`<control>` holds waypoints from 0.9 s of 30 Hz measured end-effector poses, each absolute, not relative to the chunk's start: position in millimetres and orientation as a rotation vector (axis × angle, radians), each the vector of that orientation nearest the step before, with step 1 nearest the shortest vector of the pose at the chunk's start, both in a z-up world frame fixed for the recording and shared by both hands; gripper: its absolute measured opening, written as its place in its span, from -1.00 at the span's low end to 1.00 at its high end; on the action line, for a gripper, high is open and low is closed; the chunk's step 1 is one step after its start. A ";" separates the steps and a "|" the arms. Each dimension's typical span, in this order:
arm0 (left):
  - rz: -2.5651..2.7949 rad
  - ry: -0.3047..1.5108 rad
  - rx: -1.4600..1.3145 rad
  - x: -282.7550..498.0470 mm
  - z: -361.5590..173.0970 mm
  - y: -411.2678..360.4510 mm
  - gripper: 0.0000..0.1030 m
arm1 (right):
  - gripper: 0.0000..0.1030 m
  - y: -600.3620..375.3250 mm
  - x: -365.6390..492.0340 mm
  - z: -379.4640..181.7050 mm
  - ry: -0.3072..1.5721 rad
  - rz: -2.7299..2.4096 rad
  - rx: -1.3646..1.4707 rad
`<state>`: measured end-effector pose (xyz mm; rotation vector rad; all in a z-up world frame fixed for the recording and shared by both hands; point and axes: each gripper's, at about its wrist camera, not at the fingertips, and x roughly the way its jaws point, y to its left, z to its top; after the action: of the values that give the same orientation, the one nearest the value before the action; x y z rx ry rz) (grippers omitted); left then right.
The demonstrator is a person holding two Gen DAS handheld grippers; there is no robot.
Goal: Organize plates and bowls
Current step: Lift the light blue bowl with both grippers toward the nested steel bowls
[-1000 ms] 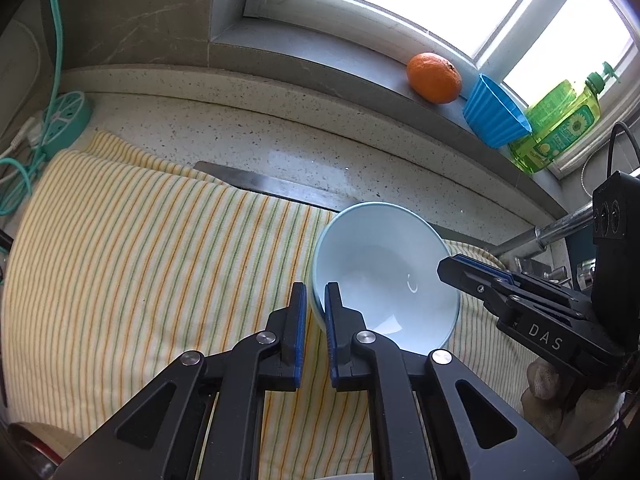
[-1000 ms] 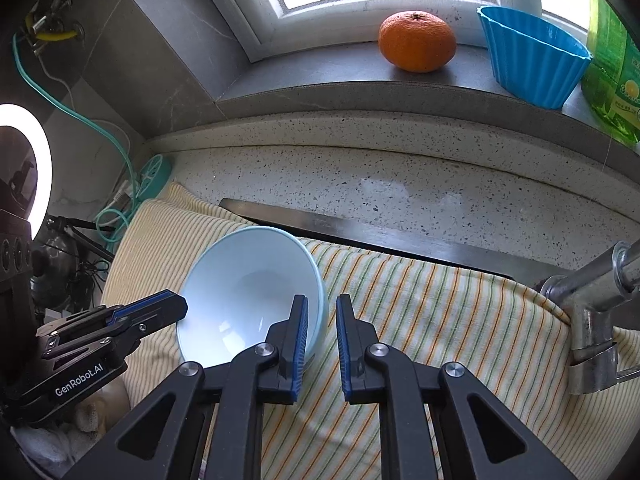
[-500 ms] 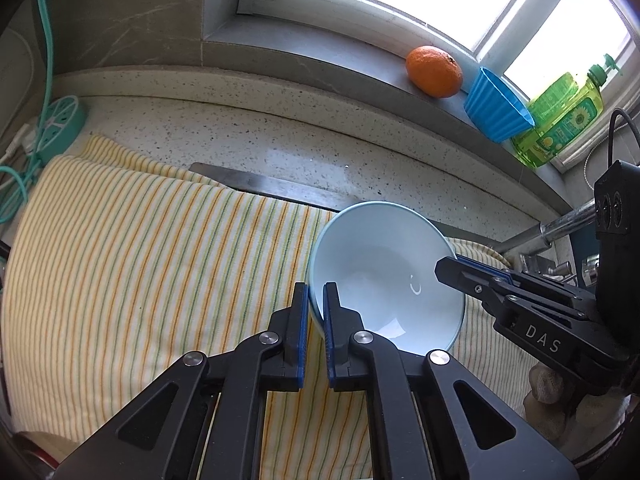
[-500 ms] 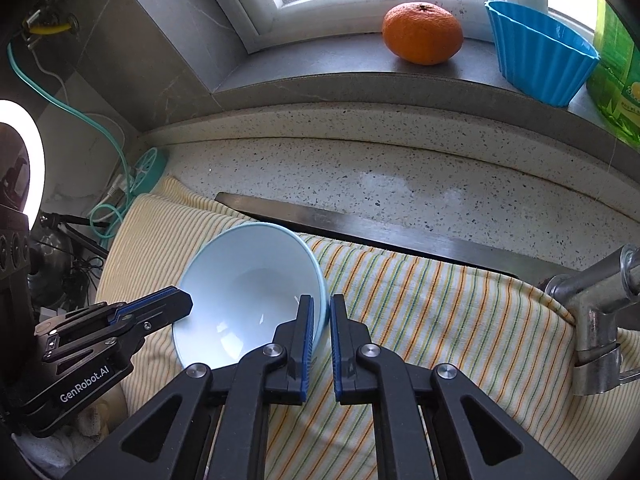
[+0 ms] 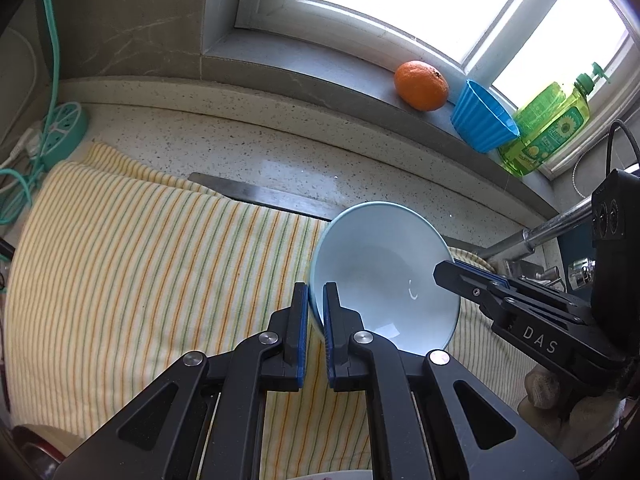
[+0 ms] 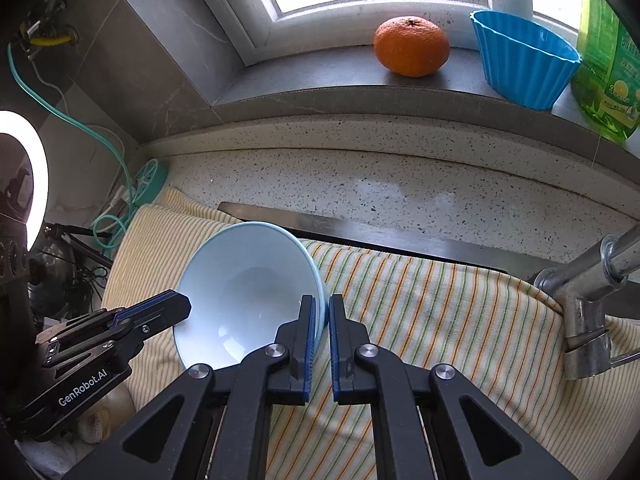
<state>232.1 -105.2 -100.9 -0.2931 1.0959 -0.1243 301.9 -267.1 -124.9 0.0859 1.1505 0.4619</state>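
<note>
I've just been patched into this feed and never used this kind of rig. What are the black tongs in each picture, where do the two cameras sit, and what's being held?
There is no robot arm: a person holds a hand-held claw in each hand, with a fisheye camera on each looking forward along its two fingers. One picture comes from the left claw, the other from the right claw; each also sees the other claw from the side. Both are shut on opposite sides of the rim of one pale blue bowl, held tilted over a striped towel on a speckled counter. On the windowsill stand an orange, a blue ribbed cup and a green soap bottle. A metal tap is at the right.
</note>
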 end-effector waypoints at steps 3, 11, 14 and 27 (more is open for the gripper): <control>-0.131 1.084 -0.295 227.7 -95.8 -103.9 -0.89 | -0.88 -268.6 297.6 -117.8 1.141 0.461 0.088; -0.149 1.050 -0.301 208.7 -80.0 -95.3 -0.89 | -0.88 -264.1 280.2 -99.1 1.120 0.458 0.092; -0.159 1.038 -0.301 200.4 -73.9 -90.6 -0.89 | -0.88 -260.7 272.1 -90.5 1.104 0.457 0.093; -0.174 0.993 -0.299 157.6 -50.4 -57.3 -0.89 | -0.88 -230.8 224.7 -64.7 1.071 0.467 0.098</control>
<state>157.6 -57.3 -50.4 -0.2991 0.9929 -0.1735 224.7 -230.8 -64.7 0.0975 1.0705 0.4669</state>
